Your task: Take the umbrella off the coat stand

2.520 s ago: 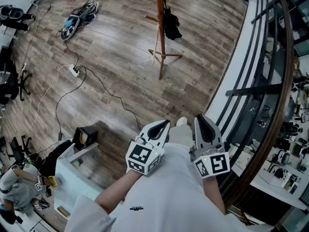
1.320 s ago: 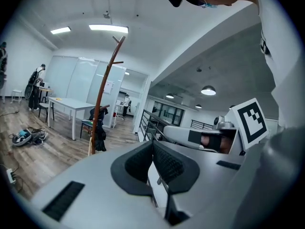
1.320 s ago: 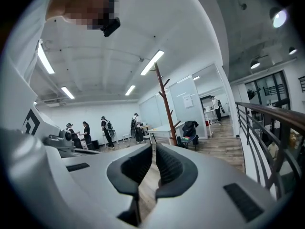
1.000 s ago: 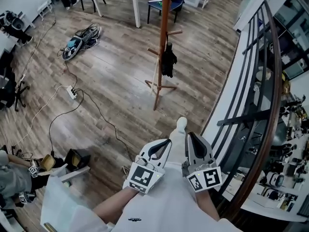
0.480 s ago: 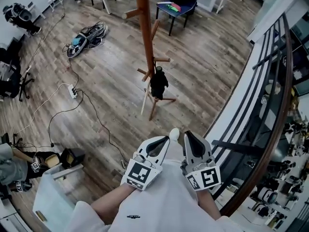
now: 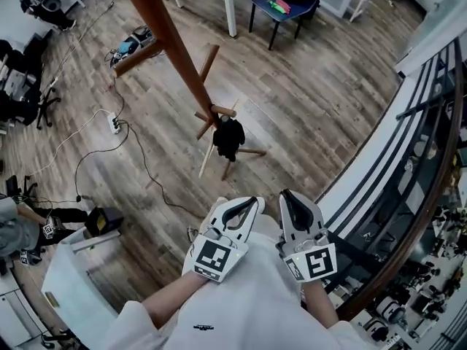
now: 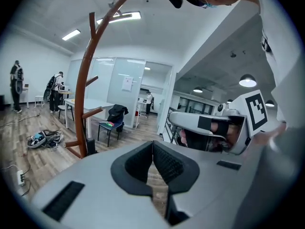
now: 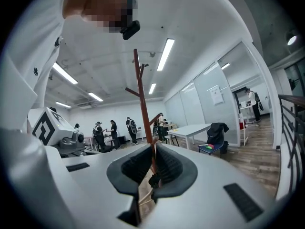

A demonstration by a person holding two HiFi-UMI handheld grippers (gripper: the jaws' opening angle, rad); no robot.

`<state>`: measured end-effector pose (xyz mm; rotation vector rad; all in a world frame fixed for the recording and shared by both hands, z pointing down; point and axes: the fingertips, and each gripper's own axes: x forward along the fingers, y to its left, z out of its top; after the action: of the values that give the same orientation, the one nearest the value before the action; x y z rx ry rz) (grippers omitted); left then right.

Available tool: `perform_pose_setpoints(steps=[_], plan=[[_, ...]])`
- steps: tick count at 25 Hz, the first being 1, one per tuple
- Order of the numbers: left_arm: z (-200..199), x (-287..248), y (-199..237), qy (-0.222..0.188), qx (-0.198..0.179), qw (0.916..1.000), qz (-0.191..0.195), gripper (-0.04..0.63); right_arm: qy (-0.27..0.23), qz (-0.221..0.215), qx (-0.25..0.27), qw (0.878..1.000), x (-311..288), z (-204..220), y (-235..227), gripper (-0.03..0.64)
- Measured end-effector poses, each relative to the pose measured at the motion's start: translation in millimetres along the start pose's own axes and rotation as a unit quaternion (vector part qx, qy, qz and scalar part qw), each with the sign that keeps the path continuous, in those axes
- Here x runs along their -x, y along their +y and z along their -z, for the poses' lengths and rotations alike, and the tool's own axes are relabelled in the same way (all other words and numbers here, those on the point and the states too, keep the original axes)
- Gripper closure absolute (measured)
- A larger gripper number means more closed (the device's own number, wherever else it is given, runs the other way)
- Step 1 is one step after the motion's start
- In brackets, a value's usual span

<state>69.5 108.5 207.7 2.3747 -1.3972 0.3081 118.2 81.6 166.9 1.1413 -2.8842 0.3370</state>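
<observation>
Holds the left gripper (image 6: 253, 200) and right gripper (image 6: 287, 195) side by side, close in front, jaws of both clenched on nothing (pads meeting at the tips). Looks down on a brown wooden coat stand (image 6: 174, 44), well apart from both. Finds the black umbrella (image 6: 228, 138) hanging folded from a low peg (image 6: 223, 110), just above the stand's splayed feet, over plank floor (image 6: 314, 108).

Bright, even light from ceiling strip lights (image 8: 167, 54); a soft sheen on the wooden floor (image 6: 314, 100), shadows faint; the coat stand (image 6: 171, 39) looks slightly soft; both gripper views bulge, dark at the corners.
</observation>
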Motion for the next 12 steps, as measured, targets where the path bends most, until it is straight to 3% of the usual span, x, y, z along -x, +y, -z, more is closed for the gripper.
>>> perform_pose_setpoints(steps=[8, 12], plan=[[2, -43, 23, -0.02, 0.009, 0.999, -0.04, 0.574, 0.009, -0.018, 0.002, 1.0, -32, 9, -40, 0.566], [11, -50, 31, 0.004, 0.01, 0.9986, -0.052, 0.574, 0.012, -0.027, -0.001, 1.0, -42, 16, -47, 0.566]])
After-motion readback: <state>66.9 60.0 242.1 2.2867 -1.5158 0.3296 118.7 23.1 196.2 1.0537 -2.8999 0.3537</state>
